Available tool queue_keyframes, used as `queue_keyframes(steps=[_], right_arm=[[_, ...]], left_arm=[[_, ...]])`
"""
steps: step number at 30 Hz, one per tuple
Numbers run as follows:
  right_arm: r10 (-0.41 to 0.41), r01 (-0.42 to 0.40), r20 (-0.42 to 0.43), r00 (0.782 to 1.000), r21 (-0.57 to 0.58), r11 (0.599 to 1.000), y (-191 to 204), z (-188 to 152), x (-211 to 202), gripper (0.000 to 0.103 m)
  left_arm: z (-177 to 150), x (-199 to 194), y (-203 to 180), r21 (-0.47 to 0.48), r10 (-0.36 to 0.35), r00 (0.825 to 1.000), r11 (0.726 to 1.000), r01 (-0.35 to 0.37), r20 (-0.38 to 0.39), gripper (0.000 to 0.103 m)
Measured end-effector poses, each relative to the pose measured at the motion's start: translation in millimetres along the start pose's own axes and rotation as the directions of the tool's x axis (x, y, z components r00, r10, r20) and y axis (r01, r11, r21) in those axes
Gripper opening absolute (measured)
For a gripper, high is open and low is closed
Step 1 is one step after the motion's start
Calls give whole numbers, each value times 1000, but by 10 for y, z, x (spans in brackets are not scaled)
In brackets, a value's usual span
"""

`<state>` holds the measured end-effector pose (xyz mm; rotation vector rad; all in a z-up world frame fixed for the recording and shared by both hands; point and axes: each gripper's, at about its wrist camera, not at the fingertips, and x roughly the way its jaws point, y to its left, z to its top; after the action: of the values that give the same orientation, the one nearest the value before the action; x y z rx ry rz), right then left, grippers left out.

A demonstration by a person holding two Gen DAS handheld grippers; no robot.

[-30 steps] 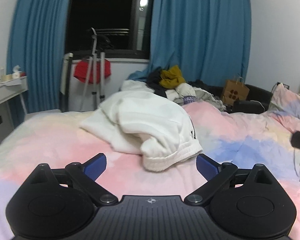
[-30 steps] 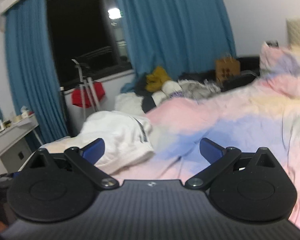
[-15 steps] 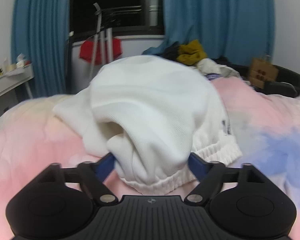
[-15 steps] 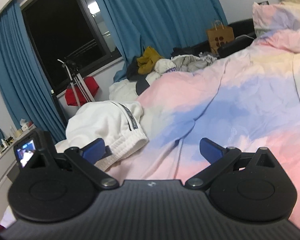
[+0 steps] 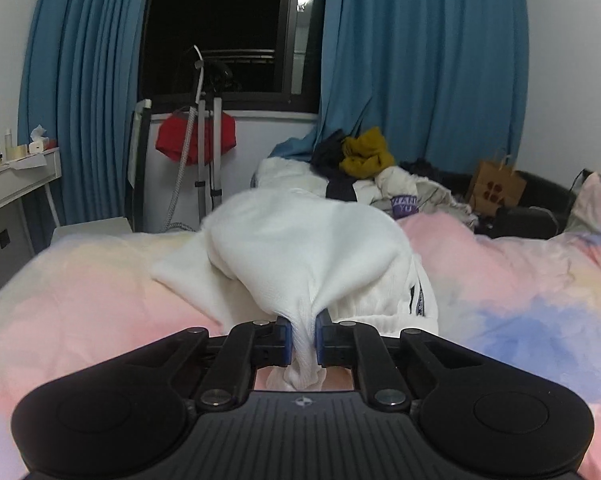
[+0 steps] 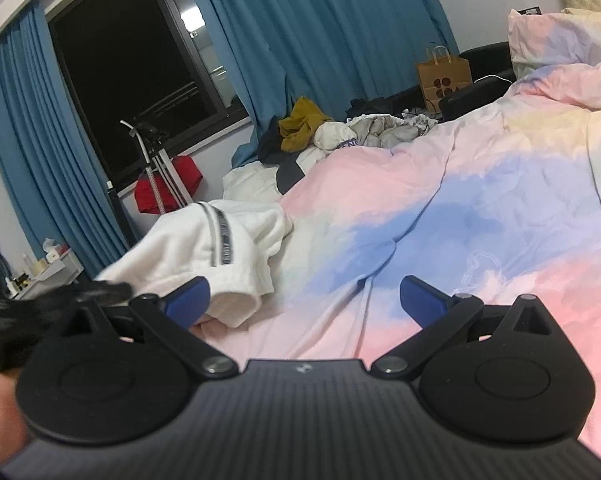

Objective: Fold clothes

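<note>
1. Bedroom setting: wide bed under a pink, blue and yellow pastel duvet, blue curtains and a dark window behind.
2. Task item: white knitted garment with a ribbed elastic hem and a dark printed stripe, crumpled in a mound on the duvet, toward the window-side end; same garment in the right view, stripe up.
3. Left gripper: blue pads drawn close together, clamped on a gathered pinch of the white knit at the edge of the garment nearest the camera; cloth pulled up into a peak from the pinch.
4. Right gripper: fingers spread wide, nothing between them, low over bare duvet just beside the garment's hem.
5. Handling, judged: soft, light, limp, slightly stretchy; no shape kept when lifted; sag and bunching likely; little slip risk against the pads; no breakage risk.
6. Hold points, judged: ribbed hem or a seam corner preferred over mid-panel knit; second hold on the opposite corner of the same edge needed for spreading flat.
7. Fold state: not flat, no clean fold visible.
8. Beyond the garment: loose heap of mixed clothes, mustard, dark and white pieces, at the far bed edge, unsorted.
9. Containers: brown paper carrier bag with handles, right of the heap; contents not visible.
</note>
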<state>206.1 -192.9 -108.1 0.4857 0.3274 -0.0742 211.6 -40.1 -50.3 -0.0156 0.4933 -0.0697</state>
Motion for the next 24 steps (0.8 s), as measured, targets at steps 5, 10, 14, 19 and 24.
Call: queue_keyframes(steps=[5, 10, 14, 19, 24], right_arm=[[32, -32, -5, 999, -9, 999, 88, -25, -144, 103], [38, -39, -34, 999, -47, 998, 168, -67, -109, 103], [32, -33, -56, 998, -17, 999, 137, -73, -71, 103], [28, -25, -64, 998, 47, 999, 65, -77, -102, 103], [42, -35, -77, 996, 91, 995, 20, -61, -71, 103]], left_arm=[[26, -430, 568, -46, 10, 1000, 999, -11, -17, 11], [-272, -343, 1236, -178, -27, 986, 984, -2, -162, 13], [-314, -364, 1334, -235, -117, 969, 970, 64, -220, 31], [-285, -608, 1145, -207, -151, 963, 973, 105, -222, 66], [-345, -803, 718, -228, -269, 942, 948, 222, -202, 78]])
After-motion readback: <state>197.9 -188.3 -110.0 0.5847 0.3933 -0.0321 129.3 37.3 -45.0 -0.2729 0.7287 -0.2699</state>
